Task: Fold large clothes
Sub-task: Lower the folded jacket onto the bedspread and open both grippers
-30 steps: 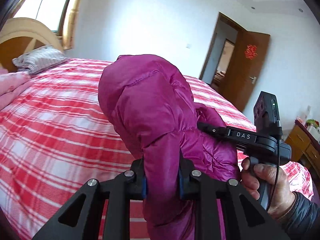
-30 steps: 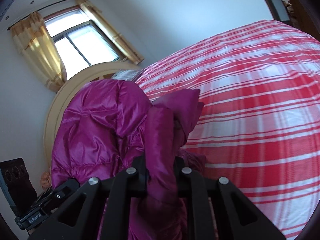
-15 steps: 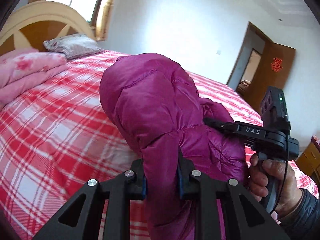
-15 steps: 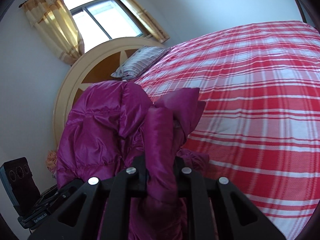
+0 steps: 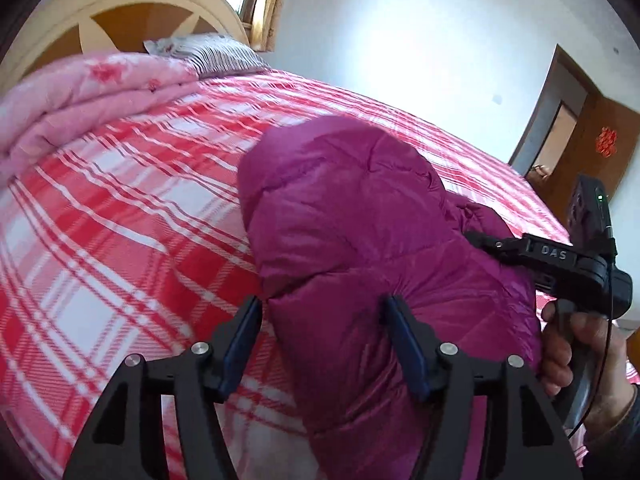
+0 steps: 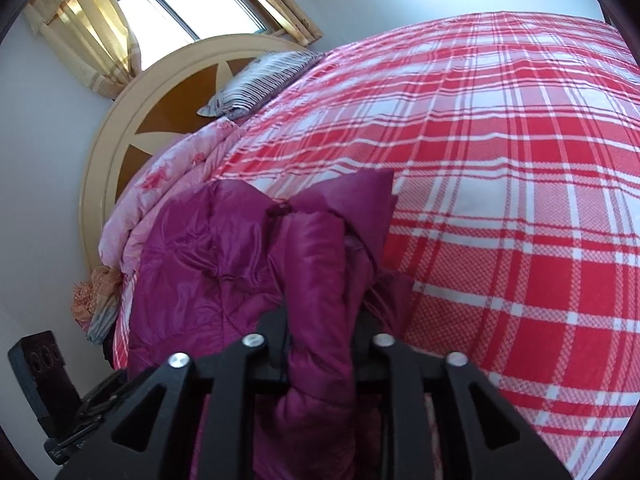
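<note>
**Jacket let down onto the bed, both grips easing off**

The magenta puffer jacket [image 5: 360, 240] sits bunched on the red plaid bed [image 5: 120, 240], near edge, its bulk rising away from me and leaning toward the far side. A fold of it runs straight back through my left gripper [image 5: 326, 344]: the fingers [image 5: 404, 344] have just been opening and now stand spread, the left pad clear of the cloth, the right one touching or nearly so. So nothing pinched there.

My right gripper [image 6: 320, 336] has also just been opening, but a thick roll of jacket fills the gap, and I can't tell if the pads press on it. From the left view that gripper reaches into the jacket from the right.

The jacket's long axis runs roughly left to right between my two hands, each gripper at one end, neither clearly nearer. A pink quilt [image 5: 80, 96] and striped pillow [image 5: 216, 56] lie far left by the headboard [image 6: 120, 140], well apart.

My read: release, back out, then regrasp for the next fold.
</note>
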A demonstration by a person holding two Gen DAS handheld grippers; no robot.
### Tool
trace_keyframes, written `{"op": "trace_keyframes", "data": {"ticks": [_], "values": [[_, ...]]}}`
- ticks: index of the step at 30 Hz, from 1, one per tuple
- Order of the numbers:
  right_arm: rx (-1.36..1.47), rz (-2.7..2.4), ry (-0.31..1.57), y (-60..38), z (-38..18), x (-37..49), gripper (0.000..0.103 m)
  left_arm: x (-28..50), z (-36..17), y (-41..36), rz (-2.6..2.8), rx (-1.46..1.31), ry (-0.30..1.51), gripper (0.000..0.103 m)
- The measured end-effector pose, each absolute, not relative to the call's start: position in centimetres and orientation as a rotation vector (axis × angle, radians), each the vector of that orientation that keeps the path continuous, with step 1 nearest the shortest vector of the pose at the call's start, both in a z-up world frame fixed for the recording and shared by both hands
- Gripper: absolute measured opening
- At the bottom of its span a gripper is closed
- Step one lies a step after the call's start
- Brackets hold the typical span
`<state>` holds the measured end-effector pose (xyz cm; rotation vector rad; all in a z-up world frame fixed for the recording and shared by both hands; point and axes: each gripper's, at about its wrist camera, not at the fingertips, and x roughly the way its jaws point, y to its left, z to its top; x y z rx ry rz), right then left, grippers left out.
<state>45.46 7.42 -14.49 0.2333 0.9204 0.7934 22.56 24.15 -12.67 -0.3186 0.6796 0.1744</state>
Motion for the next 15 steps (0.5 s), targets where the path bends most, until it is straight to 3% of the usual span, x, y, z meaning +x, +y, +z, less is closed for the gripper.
{"op": "trace_keyframes", "data": {"ticks": [3,6,9,15], "values": [[0.233,0.756,0.9,6.2,-13.7,44.6,0.057,21.0,-11.1,23.4,0.182,-0.273,0.643,0.067],[0.184,0.713,0.845,5.0,-12.2,42.9,0.059,19.6,-9.4,22.8,0.184,-0.234,0.602,0.073],[0.173,0.675,0.79,3.6,-10.2,40.7,0.07,18.6,-7.4,22.1,0.183,-0.215,0.569,0.076],[0.125,0.652,0.686,2.0,-6.4,35.2,0.08,16.8,-4.4,21.1,0.146,-0.218,0.504,0.08]]}}
